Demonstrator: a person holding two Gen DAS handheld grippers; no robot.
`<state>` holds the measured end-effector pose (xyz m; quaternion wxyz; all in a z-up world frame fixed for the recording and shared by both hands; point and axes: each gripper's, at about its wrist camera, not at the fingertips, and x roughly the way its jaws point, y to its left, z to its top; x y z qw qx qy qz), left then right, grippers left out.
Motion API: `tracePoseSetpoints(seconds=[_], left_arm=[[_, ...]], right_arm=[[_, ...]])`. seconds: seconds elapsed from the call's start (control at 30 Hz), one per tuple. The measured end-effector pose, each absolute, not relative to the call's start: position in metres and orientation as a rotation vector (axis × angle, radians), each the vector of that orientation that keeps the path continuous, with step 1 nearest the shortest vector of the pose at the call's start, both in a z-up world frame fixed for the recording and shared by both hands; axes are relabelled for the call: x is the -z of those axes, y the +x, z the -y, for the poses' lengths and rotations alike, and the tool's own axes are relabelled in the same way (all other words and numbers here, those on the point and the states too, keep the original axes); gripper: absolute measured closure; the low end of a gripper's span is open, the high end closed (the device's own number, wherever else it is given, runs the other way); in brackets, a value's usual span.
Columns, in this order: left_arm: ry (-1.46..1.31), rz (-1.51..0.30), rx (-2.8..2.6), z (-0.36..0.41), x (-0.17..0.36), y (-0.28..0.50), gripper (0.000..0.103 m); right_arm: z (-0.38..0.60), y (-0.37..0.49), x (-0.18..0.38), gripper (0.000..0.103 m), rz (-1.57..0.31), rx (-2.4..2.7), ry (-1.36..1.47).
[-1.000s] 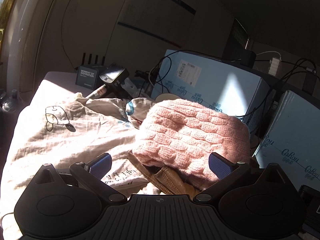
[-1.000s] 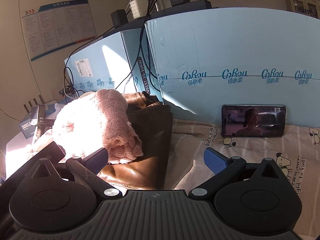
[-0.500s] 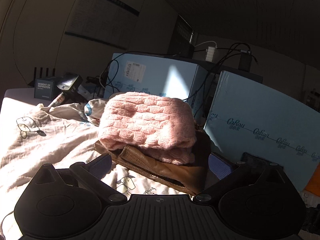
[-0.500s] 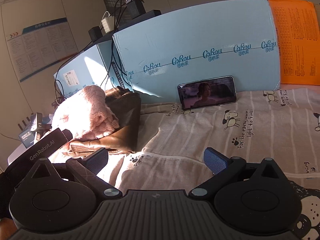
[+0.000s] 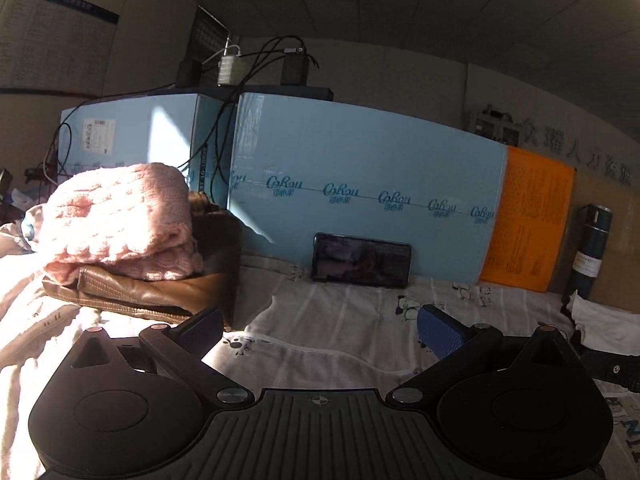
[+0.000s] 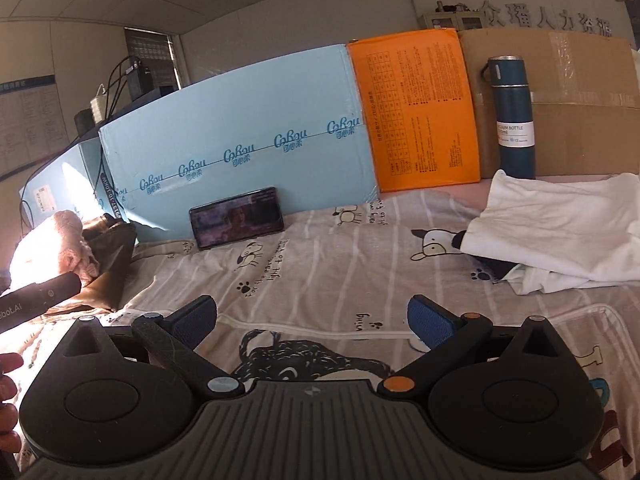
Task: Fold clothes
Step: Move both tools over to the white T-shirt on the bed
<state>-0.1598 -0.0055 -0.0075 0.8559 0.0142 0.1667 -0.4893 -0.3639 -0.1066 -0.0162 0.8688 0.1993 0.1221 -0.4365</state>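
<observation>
Cartoon-dog bedsheet (image 6: 328,248) covers the bed, with smooth blue boxes (image 6: 240,136) standing along the back. Left of the phone (image 6: 237,217) propped on them, a chunky pink knit sweater (image 5: 116,220) sits folded on a shiny brown leather jacket (image 5: 140,292). Right of the phone lies a rumpled white shirt (image 6: 560,232). Left gripper (image 5: 320,330) and right gripper (image 6: 312,320) both have jaws wide, holding nothing.

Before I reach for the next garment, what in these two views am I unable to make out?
- White garment: right wrist view, cut off by the right edge; its shape is unclear.
- Brown leather jacket: left wrist view, mostly covered by the pink sweater.
- Phone screen: too blurred.
</observation>
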Motion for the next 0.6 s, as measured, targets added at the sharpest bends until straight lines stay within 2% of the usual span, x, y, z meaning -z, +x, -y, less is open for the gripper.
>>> tracePoseSetpoints(seconds=[0.27,0.5,0.6], left_arm=[[0.174,-0.394,1.255,0.060,0.012,-0.200,0.000],[0.076,-0.637,1.467,0.104,0.017,-0.198,0.000],[0.087,-0.531,1.475,0.117,0.021,-0.205,0.000]], right_arm=[[0.138,-0.422,0.028,0.000,-0.276,1.080,0.365],[0.161,-0.440,0.031,0.002,-0.294,1.141,0.318],[0.170,-0.439,0.026,0.002,-0.313,1.171,0.219]])
